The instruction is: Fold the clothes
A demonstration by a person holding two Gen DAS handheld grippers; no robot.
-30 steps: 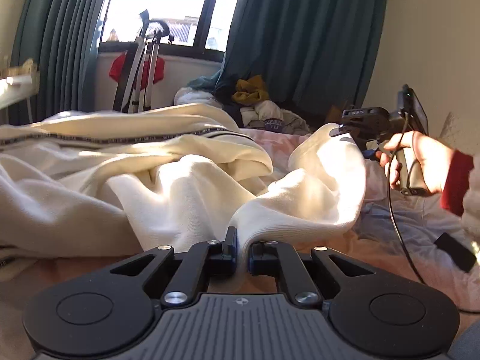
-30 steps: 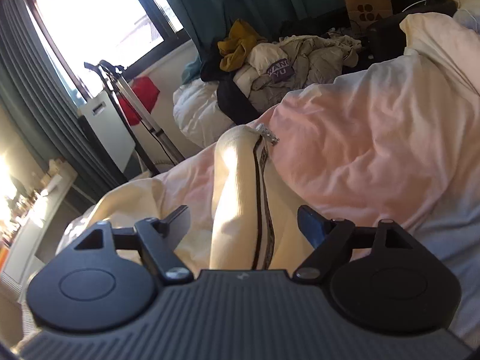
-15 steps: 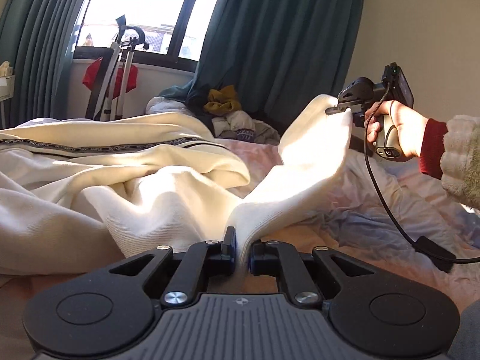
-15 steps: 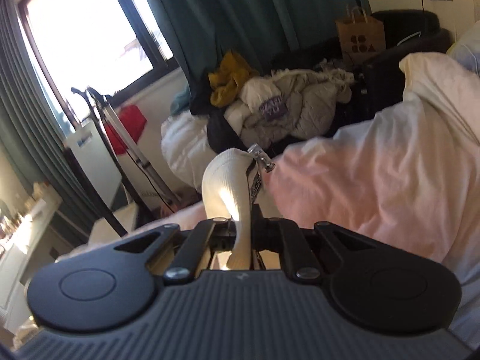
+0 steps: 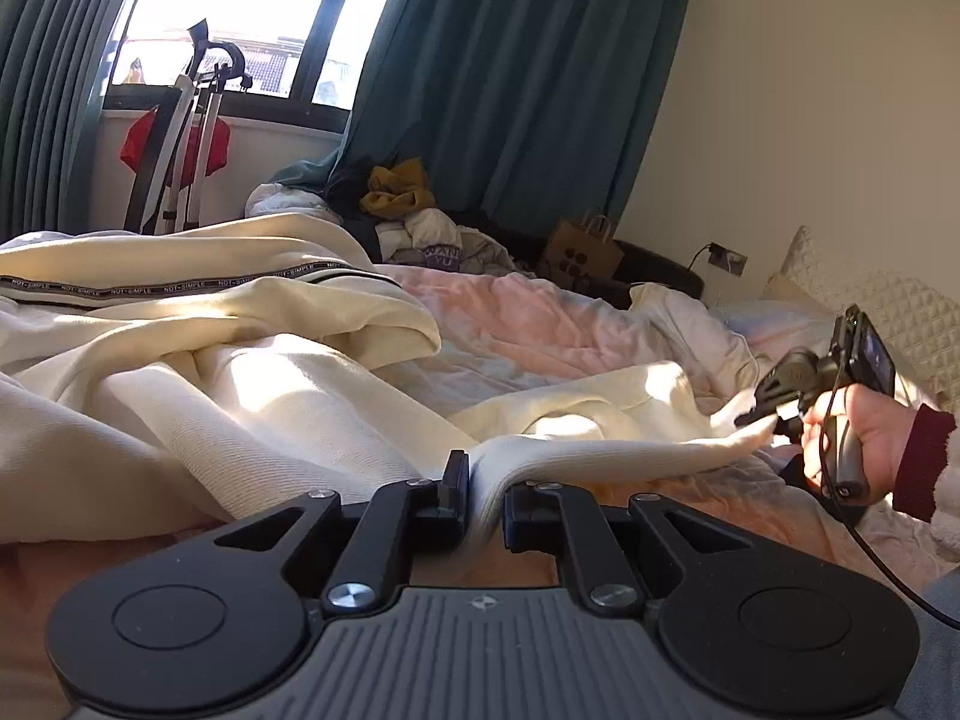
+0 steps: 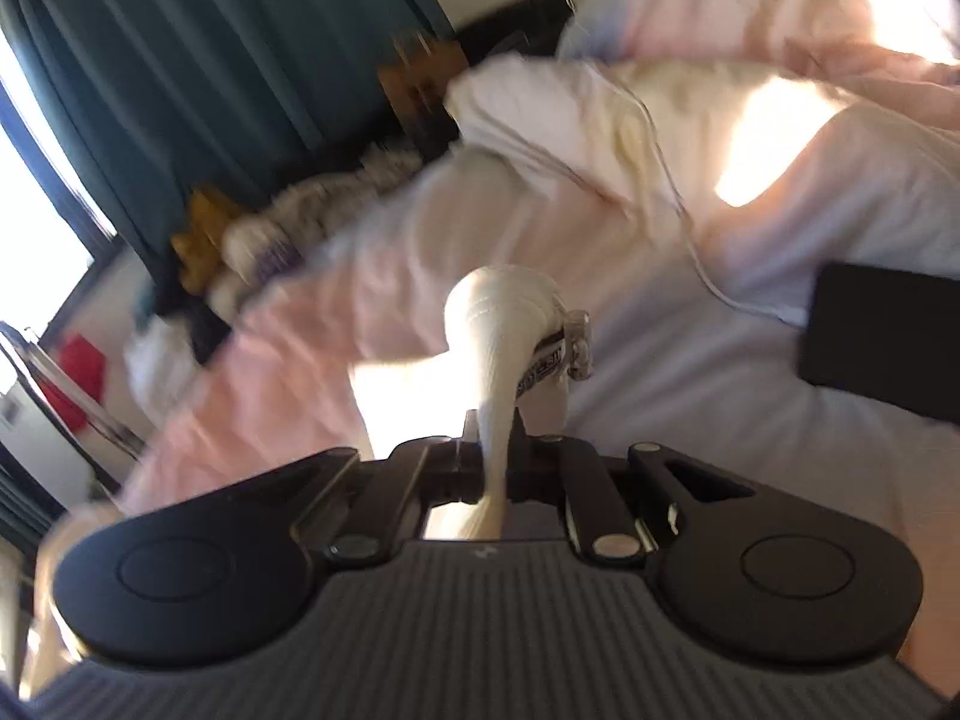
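Observation:
A cream zip-up jacket (image 5: 198,360) with a black lettered tape stripe lies rumpled on the bed. My left gripper (image 5: 483,489) is shut on its ribbed hem near the front. My right gripper (image 6: 495,468) is shut on another part of the same hem (image 6: 501,312), next to the metal zip pull (image 6: 577,345). In the left wrist view the right gripper (image 5: 774,408) sits low at the right, with the hem stretched flat between the two grippers just above the bed. The right wrist view is blurred by motion.
The bed has a pink and pale blue duvet (image 5: 528,324). A black flat object (image 6: 882,342) and a white cable (image 6: 678,192) lie on it. A clothes pile (image 5: 402,222), a paper bag (image 5: 582,252) and teal curtains (image 5: 510,78) stand beyond the bed.
The right gripper closed on the hem, lifted it high, then swung down and to the right, pulling the hem out flat. The left gripper kept its hold and stayed in place.

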